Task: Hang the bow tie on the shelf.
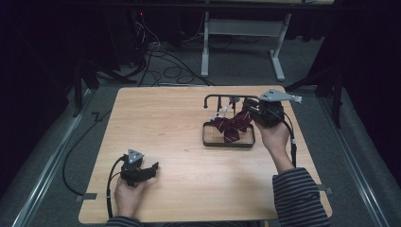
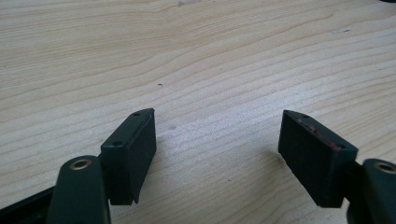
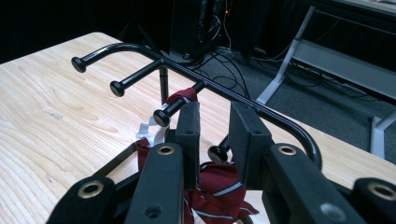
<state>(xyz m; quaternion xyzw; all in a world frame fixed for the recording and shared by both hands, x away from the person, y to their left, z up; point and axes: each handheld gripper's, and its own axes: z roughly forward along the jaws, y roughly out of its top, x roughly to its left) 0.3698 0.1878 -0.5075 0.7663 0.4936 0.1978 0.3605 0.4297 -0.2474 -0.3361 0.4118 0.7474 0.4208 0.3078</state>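
Observation:
A black rack (image 1: 222,97) with several knob-ended pegs stands on a black tray base (image 1: 227,143) at the table's right middle. A dark red striped cloth (image 1: 231,126) hangs from it and bunches in the tray. In the right gripper view the cloth (image 3: 219,186) loops over one peg of the rack (image 3: 140,49), with a white tag (image 3: 149,128) beside it. My right gripper (image 1: 247,108) (image 3: 214,109) is up against the rack, jaws a narrow gap apart just above the cloth, nothing visibly pinched. My left gripper (image 1: 152,169) (image 2: 217,116) rests wide open over bare wood at the front left.
The wooden table (image 1: 165,123) has free room across its left and front. A striped sleeve (image 1: 298,194) comes in at the bottom right. Beyond the far edge lie floor cables (image 1: 170,71) and a grey desk frame (image 1: 246,28).

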